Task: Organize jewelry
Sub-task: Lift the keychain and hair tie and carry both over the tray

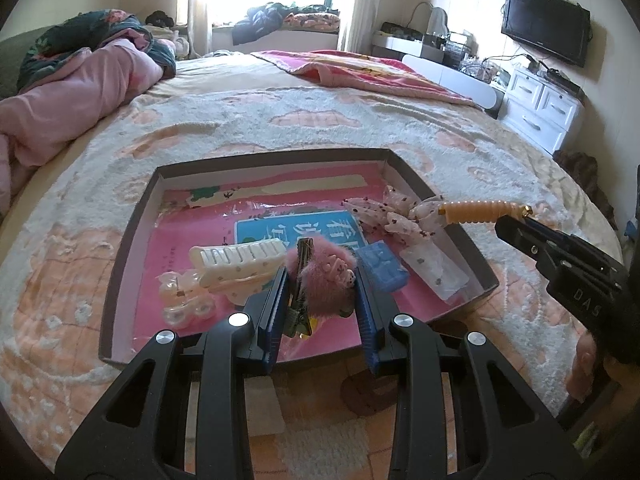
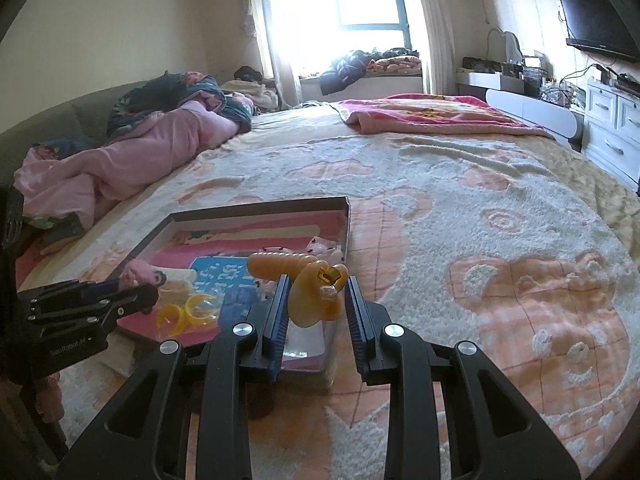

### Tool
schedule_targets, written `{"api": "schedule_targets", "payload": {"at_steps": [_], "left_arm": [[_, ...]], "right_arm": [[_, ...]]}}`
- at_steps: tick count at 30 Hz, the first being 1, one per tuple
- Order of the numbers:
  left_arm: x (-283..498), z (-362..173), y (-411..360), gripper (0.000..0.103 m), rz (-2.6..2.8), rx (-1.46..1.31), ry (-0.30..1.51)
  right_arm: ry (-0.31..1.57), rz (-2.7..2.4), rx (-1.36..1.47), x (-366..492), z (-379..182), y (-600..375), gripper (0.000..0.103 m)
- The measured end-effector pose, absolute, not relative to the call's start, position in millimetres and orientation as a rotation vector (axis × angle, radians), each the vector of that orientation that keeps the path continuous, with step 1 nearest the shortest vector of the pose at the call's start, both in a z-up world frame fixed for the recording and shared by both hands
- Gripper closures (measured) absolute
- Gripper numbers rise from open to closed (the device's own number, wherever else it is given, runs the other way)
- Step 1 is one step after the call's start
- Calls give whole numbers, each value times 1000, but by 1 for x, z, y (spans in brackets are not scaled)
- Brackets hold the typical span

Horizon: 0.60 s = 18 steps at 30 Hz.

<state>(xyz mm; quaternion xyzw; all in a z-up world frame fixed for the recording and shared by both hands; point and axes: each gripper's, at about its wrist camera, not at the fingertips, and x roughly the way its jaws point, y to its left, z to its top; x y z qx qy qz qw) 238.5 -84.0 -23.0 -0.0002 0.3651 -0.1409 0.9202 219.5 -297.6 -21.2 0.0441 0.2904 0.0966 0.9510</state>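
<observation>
A shallow tray [image 1: 128,240] with a pink lining lies on the bed. In it are a white claw clip [image 1: 236,260], a clear pinkish clip [image 1: 184,300], a blue clip [image 1: 382,266], a clear clip [image 1: 436,274] and a floral bow [image 1: 392,216]. My left gripper [image 1: 320,276] is shut on a pink fuzzy hair clip [image 1: 324,268], held just above the tray's near part. My right gripper [image 2: 318,284] is shut on an orange claw clip [image 2: 312,300] over the tray's right corner. The left wrist view shows that orange clip [image 1: 476,212] sticking out of the right gripper [image 1: 508,226].
The fluffy peach and white bedspread [image 2: 480,208] surrounds the tray. A pink quilt [image 1: 60,112] is heaped at the left and a pink blanket [image 1: 360,68] lies at the far side. White drawers [image 1: 540,108] and a TV [image 1: 546,26] stand on the right. The bed's near edge drops to the floor.
</observation>
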Motion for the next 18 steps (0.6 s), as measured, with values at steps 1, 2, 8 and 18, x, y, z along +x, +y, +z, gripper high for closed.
{"api": "schedule_targets", "payload": {"at_steps": [1,2,8,18], "left_arm": [[240,-25,-84,79,-288,0,754],[241,-26,-84,79,-286,0,755],[249,-36,-84,79,-276,1,776],[260,-47,-85,79,-257,14,792]], "right_arm": [[594,195,89,221,-22,-297,77],[597,195,86,223,-23,-296,77],[604,202,43,236,-25,-286,77],[655,219,5,260,-39,-274,77]]}}
